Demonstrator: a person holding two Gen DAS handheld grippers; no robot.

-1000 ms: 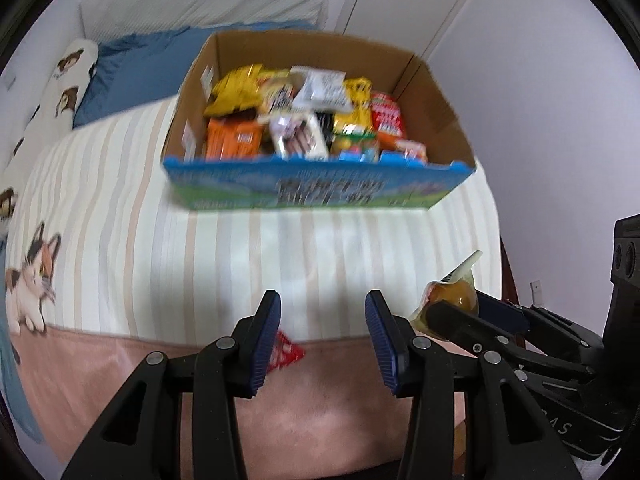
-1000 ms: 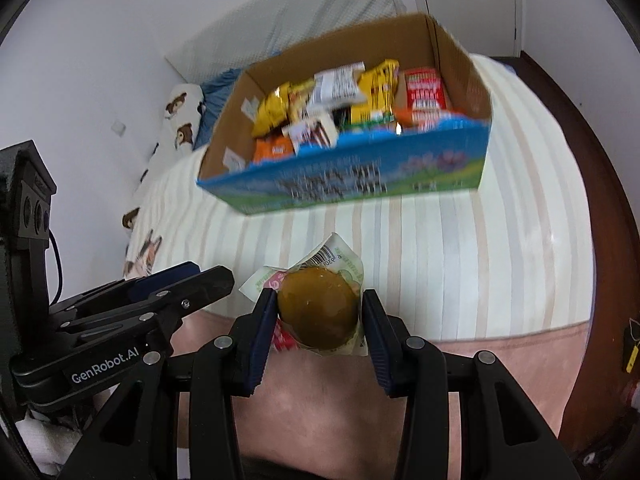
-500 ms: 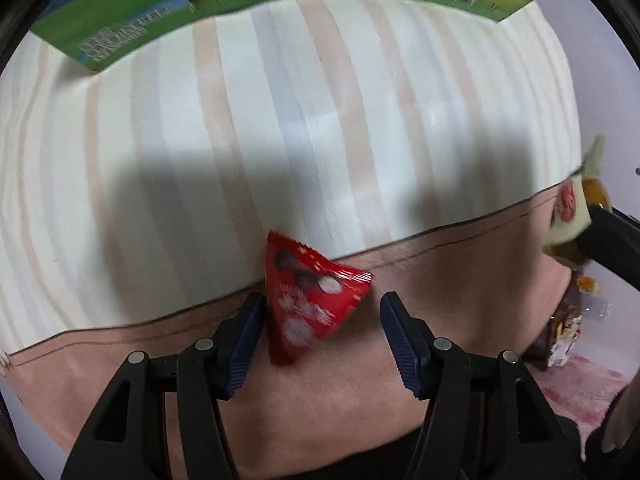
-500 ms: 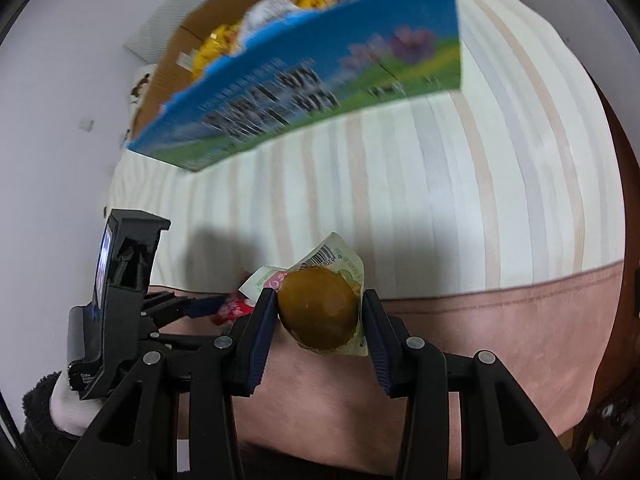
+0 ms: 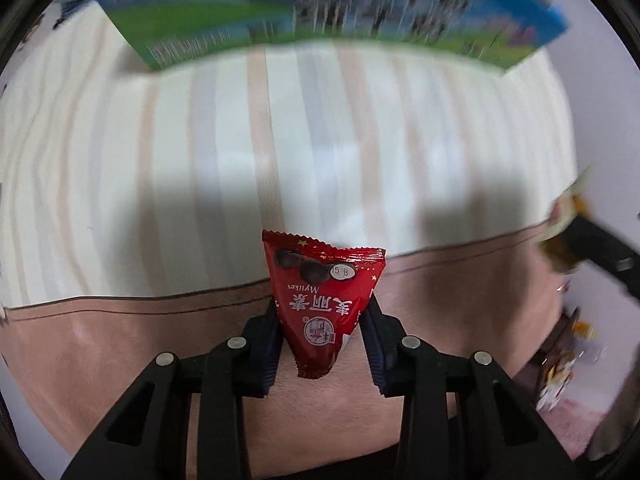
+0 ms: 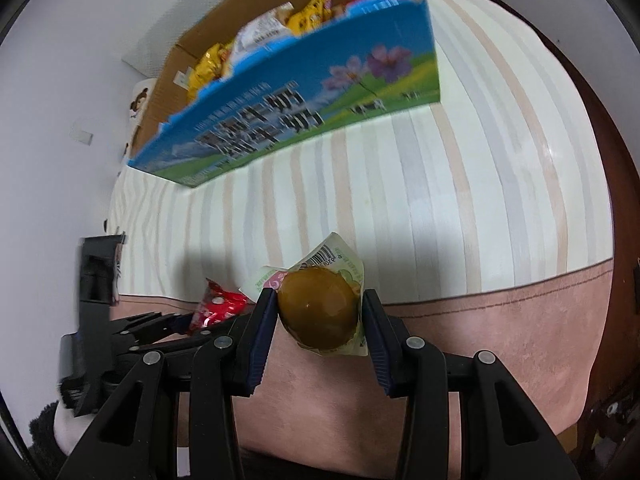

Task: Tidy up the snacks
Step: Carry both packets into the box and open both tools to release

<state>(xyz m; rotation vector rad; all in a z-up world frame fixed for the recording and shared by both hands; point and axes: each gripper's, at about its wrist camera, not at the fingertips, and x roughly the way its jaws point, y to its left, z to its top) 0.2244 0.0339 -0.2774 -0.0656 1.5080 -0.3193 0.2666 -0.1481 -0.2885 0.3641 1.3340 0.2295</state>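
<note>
My left gripper (image 5: 322,340) is shut on a red triangular snack packet (image 5: 320,304), held just above the striped bed cover near its pink front edge. The packet also shows in the right wrist view (image 6: 218,306). My right gripper (image 6: 318,328) is shut on a wrapped brown round snack (image 6: 318,308) with a pale wrapper. That snack shows at the right edge of the left wrist view (image 5: 564,232). The blue and green cardboard box (image 6: 304,92) full of snack packets stands farther back on the bed; its front shows in the left wrist view (image 5: 320,12).
The striped bed cover (image 5: 320,140) lies between the grippers and the box. A pillow with bear print (image 6: 138,98) lies at the far left. More snack packets (image 5: 560,360) lie low at the right, beside the bed. A dark wooden floor (image 6: 608,140) runs along the right.
My left gripper has closed on the red packet and lifted it off the cover. The right gripper still holds the brown snack and has shifted a little toward the box.
</note>
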